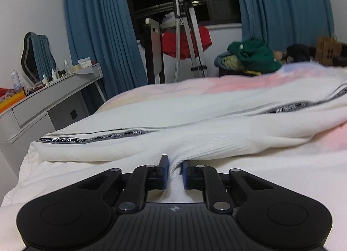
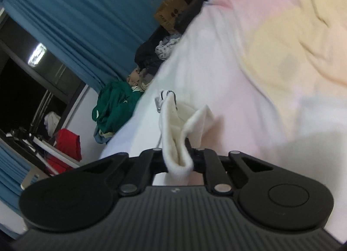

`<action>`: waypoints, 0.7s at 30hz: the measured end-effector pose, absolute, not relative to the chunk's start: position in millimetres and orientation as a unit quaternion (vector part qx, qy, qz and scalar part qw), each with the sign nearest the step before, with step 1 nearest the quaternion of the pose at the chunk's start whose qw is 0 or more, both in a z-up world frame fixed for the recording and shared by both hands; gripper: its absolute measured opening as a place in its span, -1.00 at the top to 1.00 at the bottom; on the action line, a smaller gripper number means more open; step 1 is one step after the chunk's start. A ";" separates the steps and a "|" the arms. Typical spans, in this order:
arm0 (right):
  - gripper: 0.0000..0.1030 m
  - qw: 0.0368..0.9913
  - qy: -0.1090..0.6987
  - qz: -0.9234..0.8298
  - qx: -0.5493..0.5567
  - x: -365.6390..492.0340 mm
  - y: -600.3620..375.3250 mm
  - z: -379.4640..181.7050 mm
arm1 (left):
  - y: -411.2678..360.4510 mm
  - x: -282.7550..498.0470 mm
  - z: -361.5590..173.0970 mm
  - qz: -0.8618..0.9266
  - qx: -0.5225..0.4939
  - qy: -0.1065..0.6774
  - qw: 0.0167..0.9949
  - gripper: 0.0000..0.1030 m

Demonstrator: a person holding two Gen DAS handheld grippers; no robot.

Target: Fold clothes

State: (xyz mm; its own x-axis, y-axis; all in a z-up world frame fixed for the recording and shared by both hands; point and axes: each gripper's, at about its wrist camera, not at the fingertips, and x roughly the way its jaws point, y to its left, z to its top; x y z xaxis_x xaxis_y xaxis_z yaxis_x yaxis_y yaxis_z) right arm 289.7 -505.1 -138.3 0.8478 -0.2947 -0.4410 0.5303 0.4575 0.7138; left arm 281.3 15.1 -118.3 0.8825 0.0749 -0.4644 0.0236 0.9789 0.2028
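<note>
Holding the white garment point(image 1: 195, 125) at two places, you are ready to make the fold. It lies stretched across the bed point(image 1: 282, 155), its printed tape point(image 1: 97, 138) on top. Your left tool point(image 1: 175, 165) is closed on a pinch of the near edge; your right tool point(image 2: 180, 159) is closed on a doubled end of cloth. Lift both together at one height, keep the edge tight, and lay it down along the tape without wrinkles.

Garment point(image 1: 195, 118) stretched across bed point(image 1: 271, 170), near edge. Tabletop point(image 1: 54, 90) far left, bottles point(image 1: 15, 78) on it. Clothes pile point(image 1: 251, 55) beyond bed, far right.
</note>
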 end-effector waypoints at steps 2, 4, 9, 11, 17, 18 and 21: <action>0.81 0.856 0.135 -0.228 0.445 312.2 -510.0 -101.3 | 22.4 278.7 -108.2 0.008 0.077 0.233 0.969 0.81; 0.82 0.876 0.096 -0.196 0.429 310.6 -512.0 -59.0 | 30.9 275.6 -96.7 0.002 0.050 0.224 0.973 0.83; 0.82 0.886 0.079 -0.191 0.414 282.0 -524.2 -40.8 | 48.2 264.8 -77.2 -0.023 0.016 0.220 0.975 0.84; 0.82 0.867 0.109 -0.217 0.434 261.0 -535.1 -71.8 | 51.5 257.7 -78.5 -0.035 0.020 0.236 0.971 0.84; 0.82 0.795 0.176 -0.280 0.508 193.5 -561.8 -172.9 | 57.8 225.5 -89.2 -0.062 0.050 0.287 0.955 0.84; 0.82 0.786 0.175 -0.281 0.522 184.0 -565.2 -184.9 | 58.7 222.3 -90.8 -0.063 0.051 0.291 0.953 0.84; 0.78 0.792 0.174 -0.269 0.519 187.5 -568.9 -176.7 | 61.0 219.5 -95.8 -0.061 0.048 0.296 0.952 0.84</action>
